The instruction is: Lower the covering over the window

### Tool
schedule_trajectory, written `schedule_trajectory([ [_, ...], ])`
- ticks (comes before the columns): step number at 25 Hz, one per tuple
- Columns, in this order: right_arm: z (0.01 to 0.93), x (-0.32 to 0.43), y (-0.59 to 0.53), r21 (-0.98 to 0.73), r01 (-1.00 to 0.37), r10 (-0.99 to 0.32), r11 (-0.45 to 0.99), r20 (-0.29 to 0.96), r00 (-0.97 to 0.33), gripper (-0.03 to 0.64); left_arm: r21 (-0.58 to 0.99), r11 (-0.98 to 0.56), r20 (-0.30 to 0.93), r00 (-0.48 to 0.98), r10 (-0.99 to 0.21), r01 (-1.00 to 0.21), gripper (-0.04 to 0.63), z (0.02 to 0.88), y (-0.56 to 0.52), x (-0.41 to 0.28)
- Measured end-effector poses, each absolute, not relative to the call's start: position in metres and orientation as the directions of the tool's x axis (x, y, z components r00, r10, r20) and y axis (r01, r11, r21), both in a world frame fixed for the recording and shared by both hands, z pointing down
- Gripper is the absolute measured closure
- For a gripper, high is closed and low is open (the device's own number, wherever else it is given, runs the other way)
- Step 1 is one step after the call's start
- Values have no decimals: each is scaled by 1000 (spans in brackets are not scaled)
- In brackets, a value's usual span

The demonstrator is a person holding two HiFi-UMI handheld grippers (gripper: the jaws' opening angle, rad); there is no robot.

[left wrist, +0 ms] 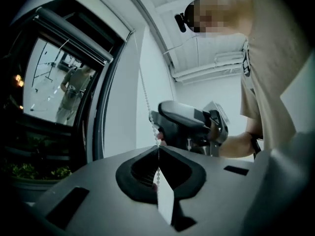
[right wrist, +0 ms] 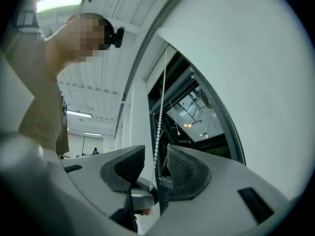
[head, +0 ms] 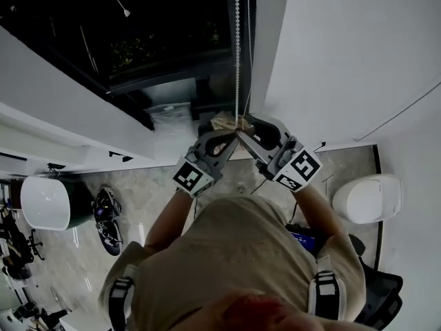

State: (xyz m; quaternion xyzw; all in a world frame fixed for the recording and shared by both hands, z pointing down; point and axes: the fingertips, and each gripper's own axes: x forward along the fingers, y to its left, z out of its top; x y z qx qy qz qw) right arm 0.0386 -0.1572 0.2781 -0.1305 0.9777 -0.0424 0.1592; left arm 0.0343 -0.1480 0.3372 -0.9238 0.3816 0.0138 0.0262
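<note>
the bead chain point(left wrist: 146, 102) hangs beside the dark window point(left wrist: 49, 82), at its frame's edge next to the white wall point(left wrist: 123, 107). the roller blind point(left wrist: 74, 33) sits rolled up at the window's top. the left tongs point(left wrist: 158, 149) are pressed together, pinching the chain. the right tongs point(right wrist: 156, 163) stand spread, and the chain passes between them.
</note>
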Motion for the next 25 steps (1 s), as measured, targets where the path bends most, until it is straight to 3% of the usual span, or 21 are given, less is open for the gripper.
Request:
schedule_trajectory([
  [1, 276, 33, -155, -98, -251, -269, 963, -288, -919, 476, -26, -718, -52, 718, -694, -696, 577, 340, -143, 40],
  [3, 275, 27, -156, -79, -270, -282, 959, -271, -920, 585, -16, -738, -68, 737, -672, -675, 577, 341, -136, 44],
  [5, 279, 27, -162, -97, -294, -309, 951, -257, -916, 603, 15, -766, -110, 760, -640, -643, 575, 337, -132, 36],
  [6, 287, 28, -168, -108, -306, -324, 946, -239, -915, 604, 56, -774, -148, 762, -631, -630, 552, 331, -132, 27],
  [7, 302, 25, -173, -119, -311, -330, 943, -203, -922, 604, 94, -773, -189, 752, -632, -627, 431, 321, -136, 15],
  [8, 321, 20, -175, -133, -303, -321, 944, -148, -936, 604, 103, -764, -219, 734, -643, -637, 391, 310, -142, 6],
  [10, 355, 5, -166, -161, -257, -269, 953, -57, -961, 604, 41, -738, -230, 712, -663, -674, 391, 290, -158, 2],
  [13, 361, -9, -147, -158, -208, -218, 965, -53, -974, 604, -9, -719, -214, 704, -678, -695, 407, 264, -180, 14],
  [14, 360, -11, -145, -150, -206, -217, 967, -60, -974, 604, -7, -704, -187, 692, -697, -711, 519, 263, -185, 14],
  [15, 358, -10, -144, -144, -207, -219, 968, -68, -973, 604, -9, -686, -143, 680, -719, -728, 578, 270, -189, 13],
  [18, 356, 3, -145, -153, -199, -212, 968, -78, -974, 603, 3, -683, -9, 683, -730, -730, 580, 321, -184, 11],
  [20, 360, 5, -139, -173, -176, -188, 969, -55, -981, 603, 80, -732, -48, 730, -681, -677, 581, 335, -167, 14],
  [25, 359, -2, -133, -153, -180, -190, 972, -54, -980, 604, 14, -773, -194, 756, -625, -635, 575, 290, -156, 16],
])
